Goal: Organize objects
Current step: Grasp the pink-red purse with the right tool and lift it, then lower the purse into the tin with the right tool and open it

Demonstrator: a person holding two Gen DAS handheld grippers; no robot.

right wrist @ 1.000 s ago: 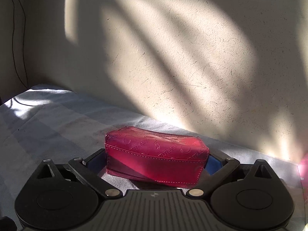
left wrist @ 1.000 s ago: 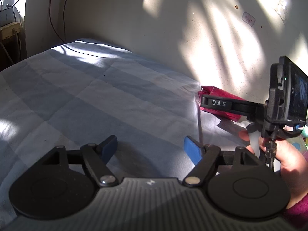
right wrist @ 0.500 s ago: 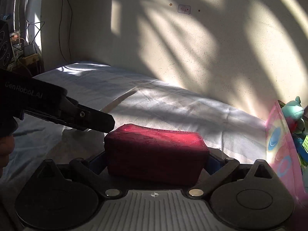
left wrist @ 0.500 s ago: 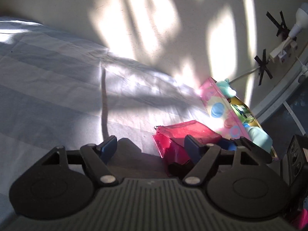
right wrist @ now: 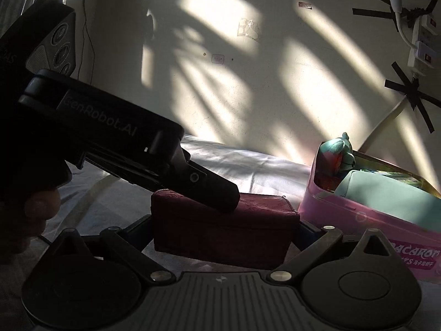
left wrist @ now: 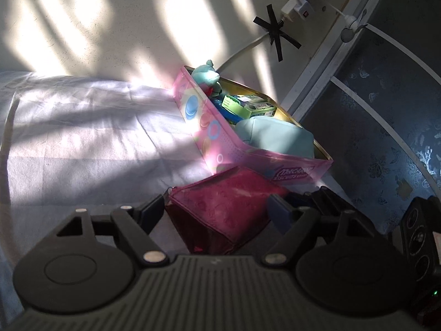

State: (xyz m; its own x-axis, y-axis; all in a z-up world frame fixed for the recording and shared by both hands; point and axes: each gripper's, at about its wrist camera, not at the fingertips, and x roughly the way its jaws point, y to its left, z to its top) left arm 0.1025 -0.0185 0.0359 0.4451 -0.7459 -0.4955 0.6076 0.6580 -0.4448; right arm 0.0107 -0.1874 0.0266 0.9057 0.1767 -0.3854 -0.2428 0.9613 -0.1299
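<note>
Nearest the right wrist camera, the right gripper [right wrist: 224, 227] is clamped on the red pouch [right wrist: 223, 230] — one finger pressed to each short end, so the pouch's long axis runs crosswise, left to right across that view, with its broad embossed side facing the camera. From the left wrist camera the same pouch [left wrist: 220, 207] appears corner-on, a lower corner pointing toward the lens and its length slanting away up to the right. The left gripper [left wrist: 217, 211] has its fingers spread wide on either side of the pouch; the left finger [left wrist: 150, 212] sits just beside one end and the blue-padded right finger [left wrist: 281, 212] overlaps the far end, but whether either actually touches it cannot be told. In the right wrist view the left gripper's dark body reaches in from the left and its tip lies over the pouch's top edge. The pouch is above the pale striped bedsheet [left wrist: 82, 138], just in front of the near corner of the pink box [left wrist: 220, 149]. That box holds a light blue pouch [left wrist: 275, 138], a green packet [left wrist: 248, 107] and, at its far end, a teal plush toy [left wrist: 206, 75], set against the sunlit wall [left wrist: 110, 27].
</note>
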